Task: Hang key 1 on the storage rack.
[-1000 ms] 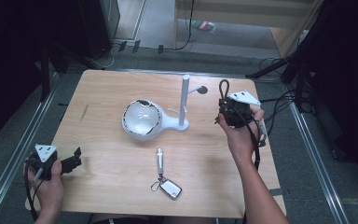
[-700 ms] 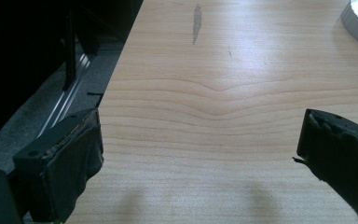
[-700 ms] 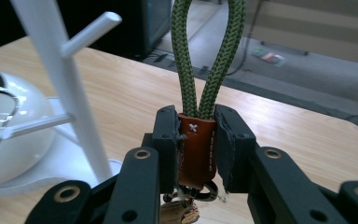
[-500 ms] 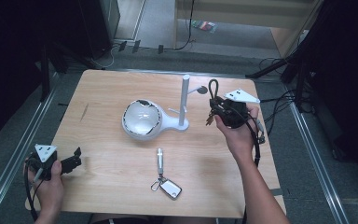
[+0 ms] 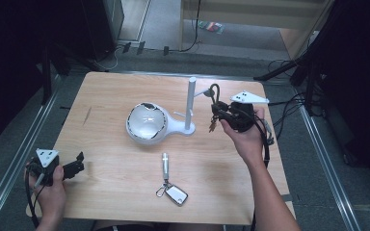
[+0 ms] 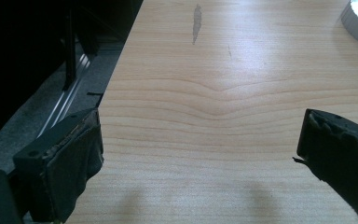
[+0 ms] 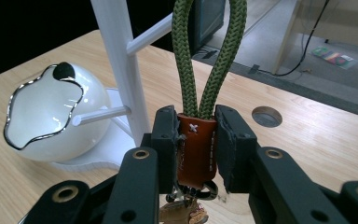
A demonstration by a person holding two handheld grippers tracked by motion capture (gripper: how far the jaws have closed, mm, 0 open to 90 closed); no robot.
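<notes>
The right gripper (image 7: 196,144) held a keychain by its brown leather tab (image 7: 196,149), both pads pressed against the tab, with the green cord loop (image 7: 207,56) standing up above the jaws and the keys (image 7: 182,212) dangling below. It hovered just beside the white stand (image 5: 189,103), near the upper of its 2 pegs (image 7: 154,33). The likely aim was to hang the loop on a peg, and the main risk lay there: the loop was narrow and floppy, so it could have brushed past the peg tip and missed, or caught the post and tipped the light stand toward its white bowl (image 5: 146,122). The grip sat on the tab alone, so a snag might have pulled the tab from the pads and dropped the keys. From the high view it was hard to tell how the loop lined up with the peg. The left gripper (image 6: 200,154) rested at the table (image 6: 223,84) edge, jaws wide apart and empty, well away from a second key fob (image 5: 172,191).
</notes>
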